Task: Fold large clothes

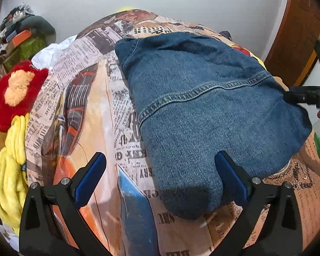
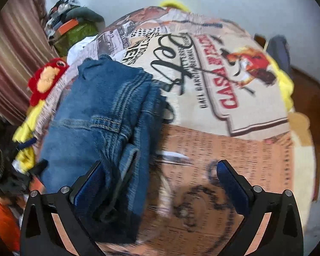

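A folded blue denim garment [image 1: 202, 111] lies on a bed covered by a newspaper-print sheet [image 1: 81, 106]. My left gripper [image 1: 160, 177] is open and empty just above the garment's near corner, which lies between its blue pads [image 1: 230, 177]. In the right wrist view the same denim garment [image 2: 100, 123] sits at the left, layered in folds. My right gripper [image 2: 159, 183] is open and empty at the garment's near right edge; its left pad [image 2: 89, 183] is over the denim. The right gripper also shows in the left wrist view [image 1: 307, 96] at the garment's far right edge.
A red and yellow plush toy [image 1: 12, 98] lies at the bed's left edge, with a cluttered pile [image 1: 21, 34] behind it. A wooden door frame [image 1: 296, 27] stands at the right. A white wall is behind the bed. The right wrist view is motion-blurred.
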A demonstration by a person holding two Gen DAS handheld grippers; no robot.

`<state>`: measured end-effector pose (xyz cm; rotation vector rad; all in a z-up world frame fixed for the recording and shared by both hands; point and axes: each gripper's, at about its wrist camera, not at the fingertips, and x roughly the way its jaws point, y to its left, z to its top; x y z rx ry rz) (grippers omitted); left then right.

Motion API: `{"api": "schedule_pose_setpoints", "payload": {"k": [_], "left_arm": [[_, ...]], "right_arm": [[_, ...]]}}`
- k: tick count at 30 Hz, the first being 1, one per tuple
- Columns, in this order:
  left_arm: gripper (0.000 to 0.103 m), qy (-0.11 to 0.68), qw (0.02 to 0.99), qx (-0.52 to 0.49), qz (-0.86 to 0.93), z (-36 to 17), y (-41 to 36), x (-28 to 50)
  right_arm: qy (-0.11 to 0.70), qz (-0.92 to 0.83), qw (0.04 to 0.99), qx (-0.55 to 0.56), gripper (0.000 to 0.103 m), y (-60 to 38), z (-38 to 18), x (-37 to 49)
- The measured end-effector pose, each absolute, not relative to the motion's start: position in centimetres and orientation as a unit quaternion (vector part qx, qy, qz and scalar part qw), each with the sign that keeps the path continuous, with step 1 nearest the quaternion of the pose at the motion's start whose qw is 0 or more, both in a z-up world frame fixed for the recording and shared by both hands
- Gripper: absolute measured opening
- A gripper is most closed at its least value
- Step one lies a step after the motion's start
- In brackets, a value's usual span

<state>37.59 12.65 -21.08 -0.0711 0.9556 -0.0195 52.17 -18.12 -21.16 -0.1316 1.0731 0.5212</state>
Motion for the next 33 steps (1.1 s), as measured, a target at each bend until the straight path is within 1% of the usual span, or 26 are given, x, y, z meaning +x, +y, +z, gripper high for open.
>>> {"api": "schedule_pose_setpoints", "payload": {"k": [2, 3, 5, 8, 14, 17, 20, 24, 28, 33], "left_arm": [[0.103, 0.464, 0.885, -0.038, -0.003, -21.1, 12.9, 37.2], [0.103, 0.463, 0.885, -0.037, 0.001, -20.9, 13.1, 37.1], [0.103, 0.464, 0.885, -0.033, 0.000, -20.2, 13.5, 36.8], [0.103, 0.463, 0.886, -0.023, 0.004, -19.1, 13.8, 36.8], [0.103, 0.440, 0.898, 0.012, 0.007, -17.0, 14.1, 38.7], [0.103, 0.435, 0.900, 0.017, 0.001, -16.5, 14.0, 40.5], [0.103, 0.440, 0.898, 0.022, -0.007, -16.9, 14.0, 43.0], [0.103, 0.454, 0.890, 0.019, -0.013, -18.1, 14.1, 46.6], [0.103, 0.476, 0.879, 0.000, -0.014, -19.8, 14.8, 50.7], [0.103, 0.477, 0.879, -0.031, -0.003, -20.9, 16.1, 55.0]], "right_arm": [[0.489, 0.218, 0.840, -0.087, 0.103, -19.0, -21.0, 51.4], [0.484, 0.167, 0.852, -0.113, 0.103, -19.7, -21.1, 51.2], [0.488, 0.134, 0.853, -0.128, 0.103, -21.1, -21.4, 51.3], [0.510, 0.159, 0.841, -0.087, 0.103, -22.6, -21.1, 51.4], [0.495, 0.198, 0.846, -0.012, 0.103, -21.7, -17.7, 52.1], [0.490, 0.229, 0.841, 0.000, 0.103, -19.4, -16.7, 52.8], [0.490, 0.258, 0.833, -0.018, 0.103, -16.6, -16.6, 53.6], [0.506, 0.286, 0.813, -0.043, 0.103, -13.1, -18.2, 55.3], [0.538, 0.290, 0.788, -0.070, 0.103, -10.8, -21.4, 58.0], [0.559, 0.289, 0.776, -0.039, 0.103, -10.6, -23.5, 61.4]]}}
